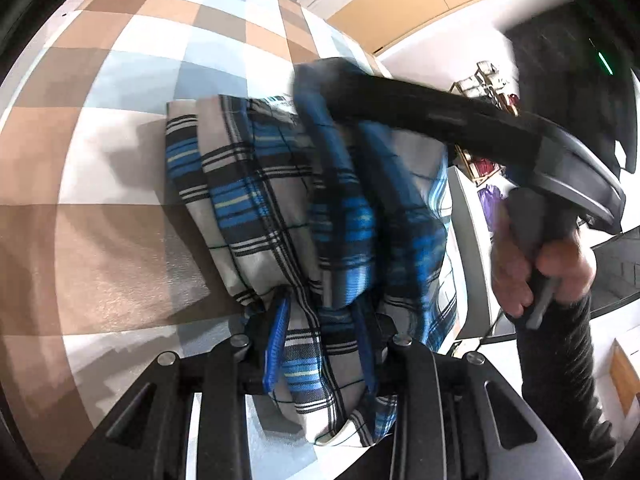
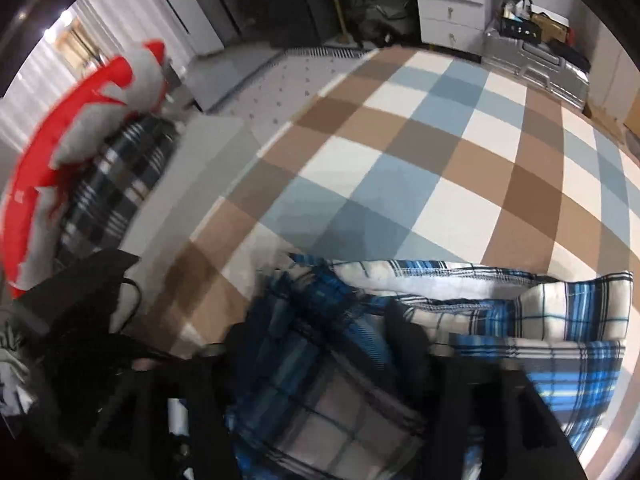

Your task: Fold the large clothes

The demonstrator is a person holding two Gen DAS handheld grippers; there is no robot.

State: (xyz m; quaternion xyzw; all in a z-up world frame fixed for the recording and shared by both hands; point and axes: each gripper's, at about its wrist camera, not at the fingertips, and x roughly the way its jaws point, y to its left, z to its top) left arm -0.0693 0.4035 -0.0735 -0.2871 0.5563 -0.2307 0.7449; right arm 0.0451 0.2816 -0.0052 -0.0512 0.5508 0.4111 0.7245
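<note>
A blue, white and black plaid garment (image 1: 280, 200) lies partly folded on a checked brown, blue and white cloth surface (image 1: 120, 80). My left gripper (image 1: 320, 344) is shut on a bunched fold of the plaid garment, which fills the space between its fingers. My right gripper (image 1: 316, 80) shows in the left wrist view as a blurred black tool over the garment's far edge. In the right wrist view the right gripper (image 2: 332, 360) is shut on the plaid garment (image 2: 480, 312), with fabric bunched between its fingers.
A red and grey item (image 2: 80, 120) and a dark plaid cloth (image 2: 116, 188) lie at the left beside the surface. White drawers (image 2: 452, 4) and a silver case (image 2: 536, 68) stand beyond the far edge. A white ledge (image 1: 468, 240) borders the right side.
</note>
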